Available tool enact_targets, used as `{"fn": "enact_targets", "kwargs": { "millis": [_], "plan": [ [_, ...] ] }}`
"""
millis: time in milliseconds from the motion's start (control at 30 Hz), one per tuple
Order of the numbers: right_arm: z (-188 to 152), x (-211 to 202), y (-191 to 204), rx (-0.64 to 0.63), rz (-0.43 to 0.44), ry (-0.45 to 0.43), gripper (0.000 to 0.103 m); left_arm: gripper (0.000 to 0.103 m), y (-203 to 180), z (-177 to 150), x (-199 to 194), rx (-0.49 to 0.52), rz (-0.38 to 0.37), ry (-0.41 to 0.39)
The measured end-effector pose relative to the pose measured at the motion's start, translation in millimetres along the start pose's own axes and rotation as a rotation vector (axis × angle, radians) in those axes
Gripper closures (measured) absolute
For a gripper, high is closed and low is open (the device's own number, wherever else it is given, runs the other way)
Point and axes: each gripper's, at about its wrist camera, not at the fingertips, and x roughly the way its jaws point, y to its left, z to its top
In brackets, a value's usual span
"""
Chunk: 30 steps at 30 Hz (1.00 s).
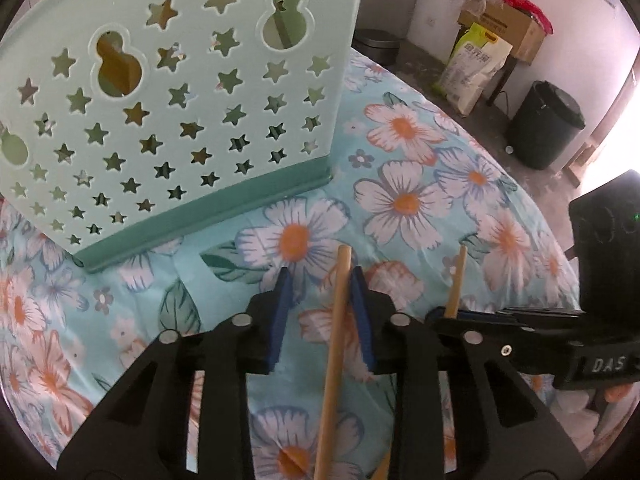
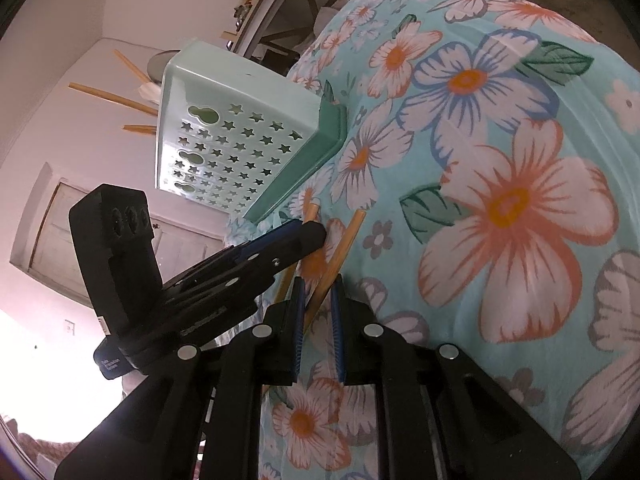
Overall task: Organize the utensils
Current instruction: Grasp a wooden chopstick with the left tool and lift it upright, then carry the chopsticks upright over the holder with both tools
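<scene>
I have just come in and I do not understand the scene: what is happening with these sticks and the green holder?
A person is sorting chopsticks with two handheld grippers on a flowered tablecloth. The left gripper has one wooden chopstick between its jaws, against one pad, with a gap at the other. The right gripper is shut on a second chopstick. The star-patterned utensil holder stands just ahead, and it already holds some chopsticks.
</scene>
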Motion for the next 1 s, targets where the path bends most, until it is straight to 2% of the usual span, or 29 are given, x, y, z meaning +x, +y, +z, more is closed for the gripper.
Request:
{"fn": "enact_targets", "kwargs": {
  "millis": [67,133,267,600,1000],
  "plan": [
    [0,-1,-1,0.002,0.004,0.000,0.092,0.092,1,-1,-2,-0.006,0.008,-0.003],
    [0,-2,-1,0.004,0.006,-0.001,0.092,0.097,1,1,0,-0.016,0.009,0.000],
    [1,-4,-2,0.013,0.009,-0.002,0.092,0.097,-3,1,-8,-0.009,0.032,-0.015],
    [2,-2,-1,0.020,-0.005,-0.005,0.092,0.097,-23,-1,-48,0.064,0.144,-0.118],
    [5,5,4,0.023,-0.031,-0.010,0.092,0.097,-22,-7,-97,0.082,0.226,-0.208]
  ]
}}
